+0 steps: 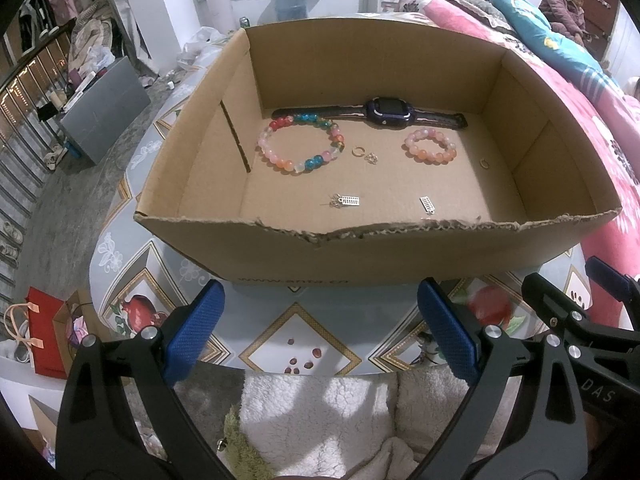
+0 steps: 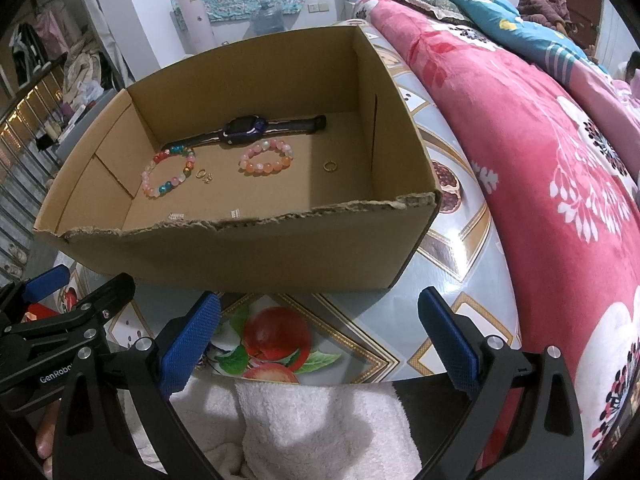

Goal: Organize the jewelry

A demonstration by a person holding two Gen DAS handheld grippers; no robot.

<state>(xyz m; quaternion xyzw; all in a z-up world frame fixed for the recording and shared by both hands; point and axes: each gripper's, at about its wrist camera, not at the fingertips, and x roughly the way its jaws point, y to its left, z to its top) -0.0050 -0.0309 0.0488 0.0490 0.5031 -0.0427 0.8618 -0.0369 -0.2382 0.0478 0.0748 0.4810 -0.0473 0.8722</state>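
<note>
1. the open brown cardboard box with a torn front edge [image 1: 400, 248] stands on a fruit-patterned tablecloth [image 1: 304, 344], beside a pink floral quilt [image 2: 540, 152]; every piece of jewelry in view lies on its floor.
2. a dark purple wristwatch [image 1: 386, 111] lies flat along the back wall.
3. a multicolour bead bracelet [image 1: 302, 146] sits at left, a smaller pink-and-orange bead bracelet [image 1: 430, 146] at right, well apart.
4. two small gold rings [image 1: 357, 151] [image 1: 485, 163], a tiny silver charm [image 1: 372, 158] and two silver abacus-shaped earrings [image 1: 349, 201] [image 1: 427, 204] lie scattered singly.
5. the left gripper [image 1: 320, 336] and right gripper [image 2: 320, 336] hover short of the box, jaws spread wide, holding nothing.
6. this fits either pieces gathered in the box, or loose pieces awaiting sorting.
</note>
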